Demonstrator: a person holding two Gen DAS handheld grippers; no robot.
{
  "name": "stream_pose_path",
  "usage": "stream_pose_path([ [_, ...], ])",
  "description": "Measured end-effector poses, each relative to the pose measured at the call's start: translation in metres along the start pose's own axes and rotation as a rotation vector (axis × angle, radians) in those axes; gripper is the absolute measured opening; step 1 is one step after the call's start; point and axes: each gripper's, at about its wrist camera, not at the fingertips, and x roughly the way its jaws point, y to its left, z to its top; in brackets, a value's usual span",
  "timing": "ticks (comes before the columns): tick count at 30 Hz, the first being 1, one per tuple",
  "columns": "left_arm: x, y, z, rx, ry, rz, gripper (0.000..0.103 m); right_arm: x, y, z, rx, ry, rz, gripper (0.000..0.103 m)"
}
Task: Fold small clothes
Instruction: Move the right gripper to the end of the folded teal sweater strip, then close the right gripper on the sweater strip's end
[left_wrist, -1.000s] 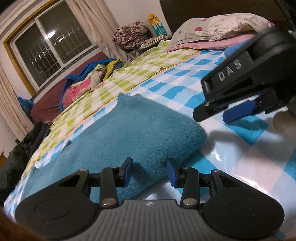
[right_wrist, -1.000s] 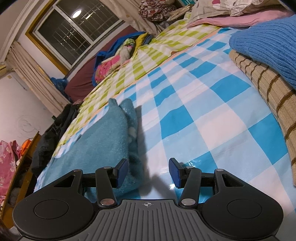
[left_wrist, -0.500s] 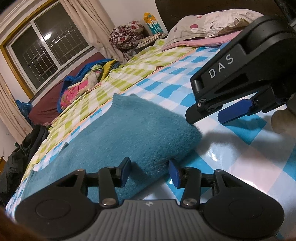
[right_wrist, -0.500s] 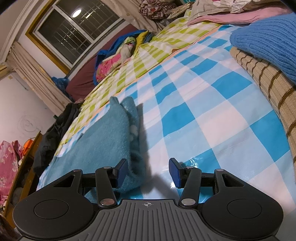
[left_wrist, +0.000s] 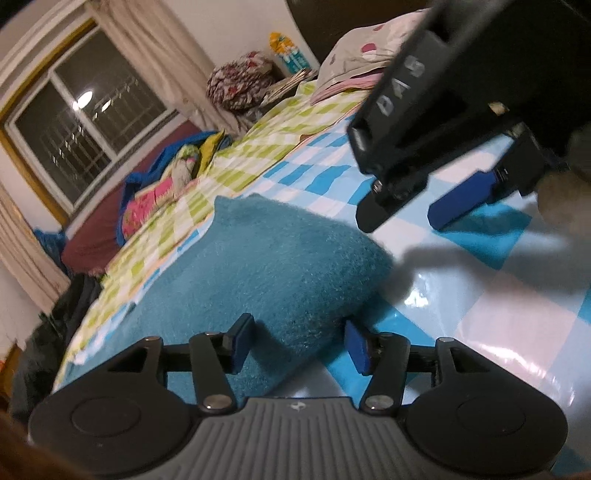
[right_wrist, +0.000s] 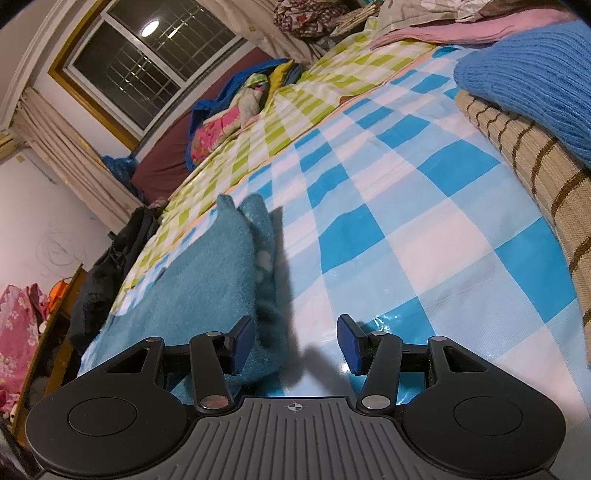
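Big bed (right_wrist: 424, 236) w/ a glossy blue-and-white check sheet, green check beyond it toward the window (right_wrist: 147, 55). Along the right edge, a tan striped knit (right_wrist: 535, 158) w/ a blue knit sweater (right_wrist: 528, 74) stacked on top; pillows (left_wrist: 362, 55) up at the head end. Teal fuzzy garment (left_wrist: 266, 266) lies folded on the blue check, toward the left edge of the bed. Left gripper (left_wrist: 297, 341) low at its near end, fingers apart and just been opening, the fold's corner between them but not pinched. Right gripper (right_wrist: 295, 341) just beside the garment's right edge, fingers apart too; left finger over the fuzz, right one over bare sheet, nothing clamped.
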Motion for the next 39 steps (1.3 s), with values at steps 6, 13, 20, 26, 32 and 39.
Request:
stream_pose_path([
  [6, -0.003, -0.002, -0.009, 0.042, -0.059, 0.002, 0.059, 0.000, -0.006, -0.001, 0.001, -0.012, -0.005, 0.049],
  [13, 0.006, -0.009, -0.009, 0.109, -0.135, 0.038, 0.060, 0.007, -0.009, -0.001, 0.035, -0.026, 0.023, 0.051],
  [20, -0.011, -0.005, -0.022, 0.167, -0.136, 0.014, 0.060, 0.003, -0.016, 0.006, 0.077, -0.028, 0.069, 0.051],
  [26, 0.002, -0.018, -0.007, 0.180, -0.135, 0.082, 0.061, 0.001, -0.019, 0.002, 0.131, -0.005, 0.110, 0.051],
  [32, 0.017, -0.031, 0.010, 0.226, -0.150, 0.129, 0.061, -0.007, -0.027, 0.009, 0.161, -0.032, 0.124, 0.054],
  [39, 0.016, -0.018, 0.014, 0.156, -0.139, 0.065, 0.040, -0.005, -0.033, 0.010, 0.182, -0.028, 0.134, 0.054],
])
